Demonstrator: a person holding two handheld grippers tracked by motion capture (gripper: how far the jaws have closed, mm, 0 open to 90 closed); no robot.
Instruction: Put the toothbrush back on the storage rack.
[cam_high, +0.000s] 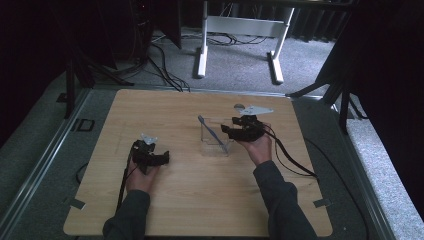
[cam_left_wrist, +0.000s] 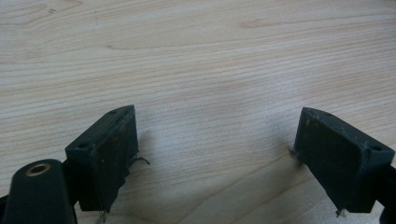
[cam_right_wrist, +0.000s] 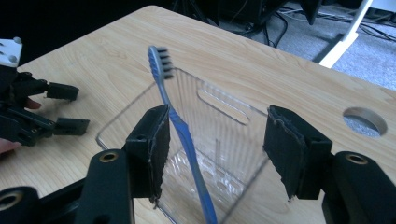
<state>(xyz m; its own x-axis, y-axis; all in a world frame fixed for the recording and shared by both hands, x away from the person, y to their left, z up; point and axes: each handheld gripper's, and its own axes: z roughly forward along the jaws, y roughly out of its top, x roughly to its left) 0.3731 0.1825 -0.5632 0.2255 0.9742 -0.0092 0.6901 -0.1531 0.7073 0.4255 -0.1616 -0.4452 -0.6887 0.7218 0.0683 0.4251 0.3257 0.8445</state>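
Blue toothbrush (cam_right_wrist: 180, 126) leaning bristles-up inside a clear plastic box (cam_right_wrist: 224, 116) on the wooden counter (cam_high: 190, 195). Right tongs (cam_right_wrist: 215, 151) spread wide at the box's near rim, gripping nothing. Left tongs (cam_left_wrist: 215, 154) also wide, empty, over bare wood well apart from the box.

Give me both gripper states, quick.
Left gripper: open, holding nothing, over bare table.
Right gripper: open, holding nothing, at the clear container with the toothbrush.

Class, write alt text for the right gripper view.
A blue toothbrush leans, bristles up, in a clear plastic container on a wooden table. The right gripper is open around it; the left gripper rests farther off.
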